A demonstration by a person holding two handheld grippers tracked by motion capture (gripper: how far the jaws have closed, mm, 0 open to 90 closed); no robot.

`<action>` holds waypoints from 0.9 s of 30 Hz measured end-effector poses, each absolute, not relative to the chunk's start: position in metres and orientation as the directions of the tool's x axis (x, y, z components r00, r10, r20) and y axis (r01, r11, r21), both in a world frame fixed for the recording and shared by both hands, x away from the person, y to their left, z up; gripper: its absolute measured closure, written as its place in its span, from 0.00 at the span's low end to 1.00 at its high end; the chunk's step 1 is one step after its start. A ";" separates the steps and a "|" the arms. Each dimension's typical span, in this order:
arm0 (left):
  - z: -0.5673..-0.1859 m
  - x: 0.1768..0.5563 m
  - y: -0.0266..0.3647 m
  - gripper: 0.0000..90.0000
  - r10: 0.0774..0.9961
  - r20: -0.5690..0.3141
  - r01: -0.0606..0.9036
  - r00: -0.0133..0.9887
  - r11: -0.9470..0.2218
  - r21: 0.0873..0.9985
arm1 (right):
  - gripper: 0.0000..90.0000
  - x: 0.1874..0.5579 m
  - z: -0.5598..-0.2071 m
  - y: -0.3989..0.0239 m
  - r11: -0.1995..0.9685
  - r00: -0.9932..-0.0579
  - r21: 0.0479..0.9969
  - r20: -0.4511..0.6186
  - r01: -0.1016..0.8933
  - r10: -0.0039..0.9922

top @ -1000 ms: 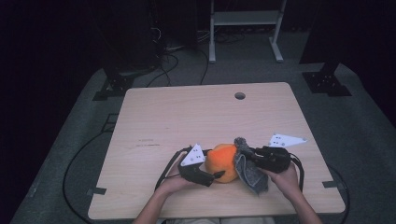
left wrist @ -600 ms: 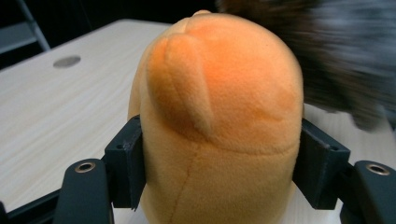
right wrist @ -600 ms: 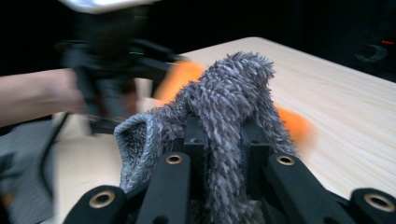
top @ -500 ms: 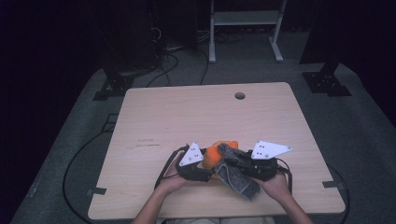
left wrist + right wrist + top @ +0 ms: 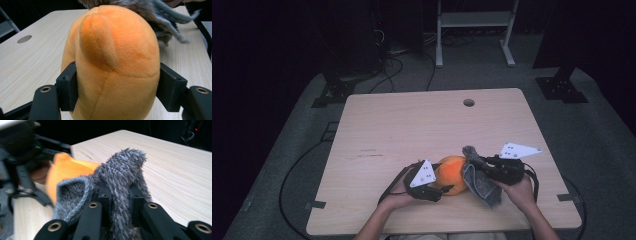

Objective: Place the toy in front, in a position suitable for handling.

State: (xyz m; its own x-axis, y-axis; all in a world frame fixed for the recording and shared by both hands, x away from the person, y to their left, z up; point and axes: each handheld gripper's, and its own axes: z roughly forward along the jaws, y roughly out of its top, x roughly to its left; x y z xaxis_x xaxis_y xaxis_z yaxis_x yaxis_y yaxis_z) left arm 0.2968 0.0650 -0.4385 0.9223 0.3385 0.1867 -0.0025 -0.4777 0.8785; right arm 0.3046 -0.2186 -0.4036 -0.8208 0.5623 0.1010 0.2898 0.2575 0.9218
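An orange plush toy [image 5: 451, 172] sits near the table's front edge, and my left gripper [image 5: 442, 180] is shut on it. In the left gripper view both pads [image 5: 68, 87] press into the sides of the plush [image 5: 112, 50]; the jaws have just been closing on it. My right gripper [image 5: 477, 167] is shut on a grey fuzzy cloth [image 5: 482, 187], which hangs against the right side of the plush. In the right gripper view the cloth [image 5: 120, 170] bunches up between the jaws of that gripper [image 5: 120, 192], with the plush [image 5: 65, 167] just behind it.
The light wooden table [image 5: 412, 125] has a round cable hole [image 5: 469, 102] near its far edge. A white rack [image 5: 474, 20] and dark stands with cables stand on the floor beyond the table.
My right gripper swung left with the grey cloth over the plush, then came back to its right side. The left gripper stayed in place on the plush.
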 end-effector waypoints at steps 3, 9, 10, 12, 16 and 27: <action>-0.439 0.292 0.061 0.34 0.308 0.234 -0.051 0.922 -0.503 0.863 | 0.85 0.294 -0.390 -0.201 0.273 -0.876 0.934 0.077 0.230 0.476; -0.440 0.293 0.060 0.22 0.326 0.234 -0.034 0.916 -0.518 0.855 | 0.85 0.297 -0.395 -0.192 0.330 -0.882 0.914 0.058 0.235 0.467; -0.440 0.294 0.059 0.16 0.334 0.228 -0.023 0.915 -0.521 0.853 | 0.85 0.297 -0.398 -0.192 0.328 -0.882 0.914 0.065 0.241 0.467; -0.442 0.295 0.057 0.12 0.321 0.231 -0.028 0.918 -0.529 0.848 | 0.85 0.293 -0.398 -0.190 0.333 -0.887 0.913 0.063 0.237 0.458; -0.442 0.293 0.059 0.25 0.315 0.231 -0.038 0.920 -0.516 0.856 | 0.85 0.296 -0.395 -0.195 0.337 -0.888 0.912 0.061 0.235 0.456; -0.445 0.289 0.055 0.27 0.299 0.249 -0.062 0.921 -0.518 0.853 | 0.85 0.310 -0.407 -0.233 0.275 -0.828 0.900 0.146 0.338 0.541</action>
